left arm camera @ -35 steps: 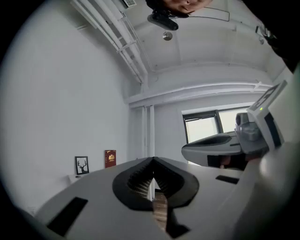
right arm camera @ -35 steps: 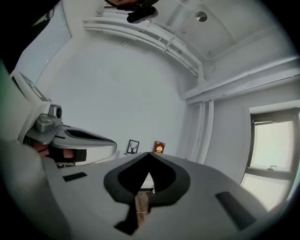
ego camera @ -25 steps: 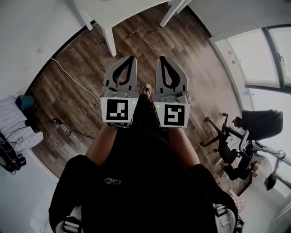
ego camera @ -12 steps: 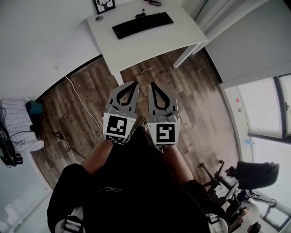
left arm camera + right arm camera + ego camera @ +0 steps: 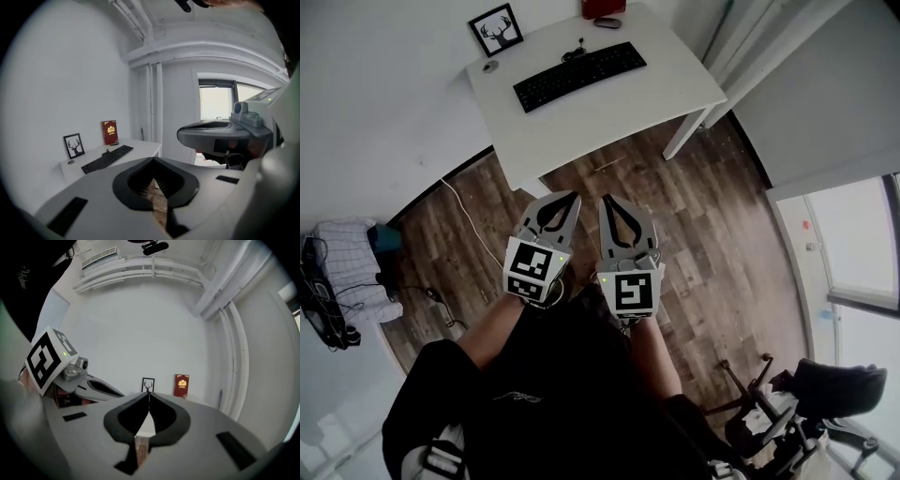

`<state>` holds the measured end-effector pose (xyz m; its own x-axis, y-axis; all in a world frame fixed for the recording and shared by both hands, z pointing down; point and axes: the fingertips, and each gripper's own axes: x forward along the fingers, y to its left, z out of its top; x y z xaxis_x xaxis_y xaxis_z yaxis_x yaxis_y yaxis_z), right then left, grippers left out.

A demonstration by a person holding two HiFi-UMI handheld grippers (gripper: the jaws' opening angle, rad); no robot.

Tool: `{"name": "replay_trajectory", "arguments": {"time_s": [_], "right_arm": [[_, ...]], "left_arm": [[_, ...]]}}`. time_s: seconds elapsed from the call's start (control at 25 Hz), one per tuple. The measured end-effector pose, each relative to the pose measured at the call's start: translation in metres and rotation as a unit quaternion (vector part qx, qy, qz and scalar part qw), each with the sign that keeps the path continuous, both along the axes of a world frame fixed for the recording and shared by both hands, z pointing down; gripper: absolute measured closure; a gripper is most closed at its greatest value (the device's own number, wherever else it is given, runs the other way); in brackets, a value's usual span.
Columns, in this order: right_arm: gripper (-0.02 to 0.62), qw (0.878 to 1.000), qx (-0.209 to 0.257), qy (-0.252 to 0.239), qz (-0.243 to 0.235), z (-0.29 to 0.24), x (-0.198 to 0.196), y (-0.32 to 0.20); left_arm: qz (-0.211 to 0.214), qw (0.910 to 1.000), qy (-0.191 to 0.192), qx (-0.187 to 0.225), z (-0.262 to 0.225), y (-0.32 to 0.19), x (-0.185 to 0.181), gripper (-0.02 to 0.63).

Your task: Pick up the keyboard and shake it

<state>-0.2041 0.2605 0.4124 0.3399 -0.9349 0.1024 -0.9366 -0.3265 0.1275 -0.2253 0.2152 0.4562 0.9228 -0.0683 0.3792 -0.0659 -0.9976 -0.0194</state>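
Note:
A black keyboard (image 5: pixel 578 75) lies on a white desk (image 5: pixel 609 108) at the top of the head view, well ahead of both grippers. The left gripper view also catches the keyboard (image 5: pixel 107 158), at its lower left. My left gripper (image 5: pixel 563 200) and right gripper (image 5: pixel 613 202) hang side by side over the wooden floor, close to the person's body, short of the desk. Both are shut with nothing between their jaws.
On the desk stand a framed deer picture (image 5: pixel 496 29), a red book (image 5: pixel 602 7) and a small round object (image 5: pixel 490 66). A white cable (image 5: pixel 459 202) runs across the floor. Clothes and cords (image 5: pixel 342 272) lie at the left wall. A chair (image 5: pixel 806 403) stands at the lower right.
The view has tilted up and forward: the desk with the keyboard has come into sight and slid down the frame. Both grippers stay shut, side by side.

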Motion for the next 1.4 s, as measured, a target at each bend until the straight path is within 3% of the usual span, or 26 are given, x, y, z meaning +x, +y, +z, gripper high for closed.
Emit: {"name": "replay_trajectory", "arguments": {"time_s": [0.2,0.52,0.72,0.84,0.96,1.08,1.2,1.4], "right_arm": [[0.574,0.999,-0.023,-0.027,0.006,0.027,0.036,-0.002],[0.574,0.995,-0.086,-0.011,-0.044,0.047,0.095,-0.046],[0.574,0.988,-0.126,-0.005,-0.092,0.055,0.126,-0.097],[0.574,0.984,-0.137,-0.017,-0.117,0.065,0.136,-0.138],[0.574,0.979,-0.136,-0.019,-0.153,0.066,0.145,-0.186],[0.574,0.971,-0.143,-0.018,-0.189,0.071,0.152,-0.232],[0.574,0.961,-0.162,-0.021,-0.223,0.083,0.166,-0.262],[0.574,0.927,-0.201,-0.03,-0.316,0.125,0.203,-0.299]], "left_arm": [[-0.004,0.9994,-0.02,-0.027,0.019,-0.005,0.029,0.604],[-0.001,0.9977,-0.04,-0.054,0.048,-0.046,0.107,0.604],[0.003,0.9974,-0.057,-0.044,0.049,-0.105,0.139,0.604],[-0.019,0.9946,-0.088,-0.05,0.065,-0.149,0.137,0.604],[-0.046,0.993,-0.091,-0.059,0.066,-0.191,0.144,0.604],[-0.07,0.9921,-0.083,-0.062,0.067,-0.228,0.153,0.604],[-0.096,0.9875,-0.104,-0.07,0.084,-0.257,0.163,0.604],[-0.13,0.9741,-0.161,-0.091,0.123,-0.289,0.18,0.604]]}}
